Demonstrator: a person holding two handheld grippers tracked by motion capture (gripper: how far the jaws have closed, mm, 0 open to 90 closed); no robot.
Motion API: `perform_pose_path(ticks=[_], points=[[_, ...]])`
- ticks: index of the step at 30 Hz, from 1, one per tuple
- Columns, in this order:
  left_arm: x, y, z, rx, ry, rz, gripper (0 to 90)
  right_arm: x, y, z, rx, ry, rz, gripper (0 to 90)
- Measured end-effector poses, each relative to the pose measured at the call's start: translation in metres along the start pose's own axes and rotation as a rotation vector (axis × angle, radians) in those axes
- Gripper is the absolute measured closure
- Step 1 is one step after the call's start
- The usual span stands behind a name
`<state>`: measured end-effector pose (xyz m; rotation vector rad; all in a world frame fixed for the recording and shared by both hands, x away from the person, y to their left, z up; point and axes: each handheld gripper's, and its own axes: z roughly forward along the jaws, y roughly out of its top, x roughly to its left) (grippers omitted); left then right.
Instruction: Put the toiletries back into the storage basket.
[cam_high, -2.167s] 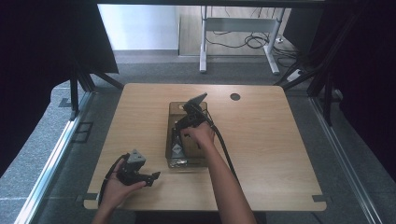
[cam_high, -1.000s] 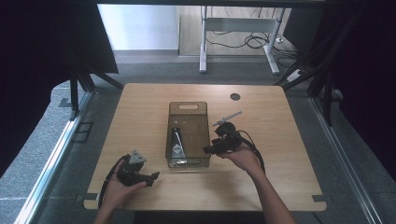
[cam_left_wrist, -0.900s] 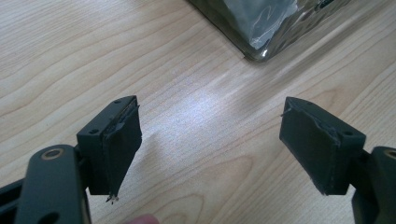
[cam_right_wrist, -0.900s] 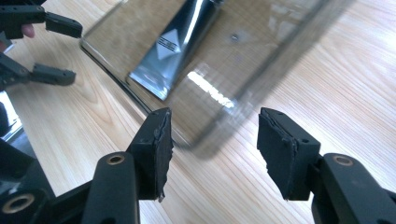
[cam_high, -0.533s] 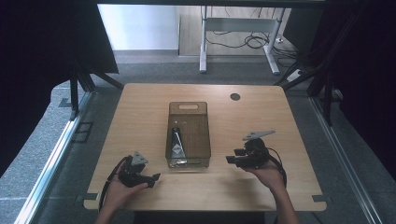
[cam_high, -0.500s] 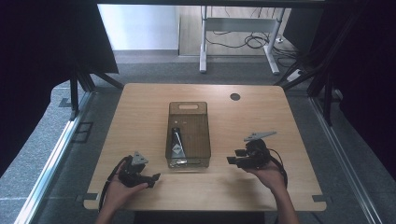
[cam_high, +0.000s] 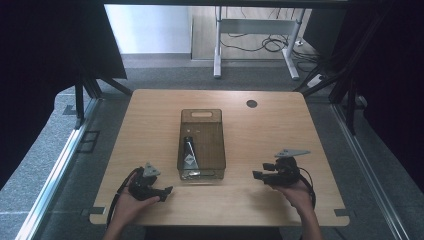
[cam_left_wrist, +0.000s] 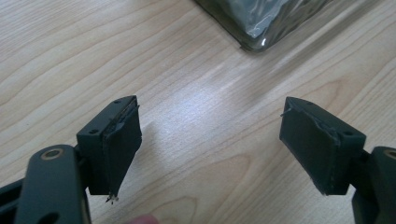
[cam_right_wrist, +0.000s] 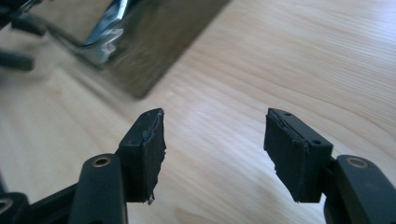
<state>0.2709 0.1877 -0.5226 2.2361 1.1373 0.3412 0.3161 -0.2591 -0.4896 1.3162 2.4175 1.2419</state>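
Two grippers rest low over the table (cam_high: 150, 115), one at each near corner, with the smoky plastic bin (cam_high: 201, 144) between them at mid-table. Left gripper (cam_high: 162, 190): jaws spread wide, nothing between the pads, bare wood beneath. Right gripper (cam_high: 258, 175): jaws have just been opening and stand apart, empty, pointing left toward the bin. Inside the bin lies a dark pouch (cam_high: 189, 154) with a shiny foil-like edge, possibly a packet; glare blurs it. Judgement: placing appears complete, hands parked. Next move calls for either a fresh item or a finish.
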Motion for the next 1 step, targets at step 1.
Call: perform_pose_path(ticks=[1], points=[[-0.0002, 0.0001, -0.0002, -0.001, -0.002, 0.001, 21.1, -0.0046, -0.0028, -0.0006, -0.007, -0.033, 0.015, 38.1]])
